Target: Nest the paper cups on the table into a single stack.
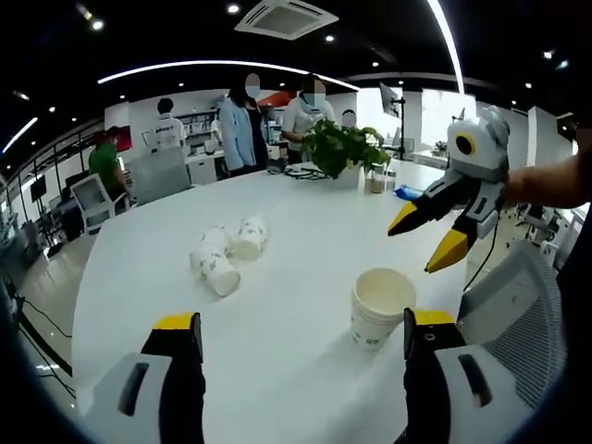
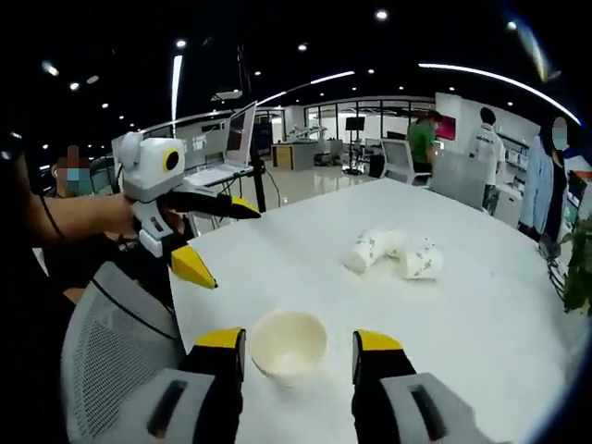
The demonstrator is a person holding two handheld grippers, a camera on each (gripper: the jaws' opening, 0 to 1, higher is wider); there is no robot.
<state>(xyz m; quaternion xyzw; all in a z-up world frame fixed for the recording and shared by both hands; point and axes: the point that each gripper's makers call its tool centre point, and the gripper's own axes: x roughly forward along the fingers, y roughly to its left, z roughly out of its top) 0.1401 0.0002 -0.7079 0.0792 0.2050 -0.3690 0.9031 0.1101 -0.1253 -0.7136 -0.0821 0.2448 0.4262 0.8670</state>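
The upright cup point(image 2: 288, 344) is framed dead ahead between the wide-open right gripper point(image 2: 299, 356) jaws, left gripper point(image 1: 301, 333) also spread, nothing gripped.

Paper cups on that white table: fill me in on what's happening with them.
A person holds a gripper in each hand over the table. One cup stands upright near its edge; both grippers, the left gripper and the right gripper, hang open near it, gripping nothing. Farther off, more cups lie on their sides, clustered together.
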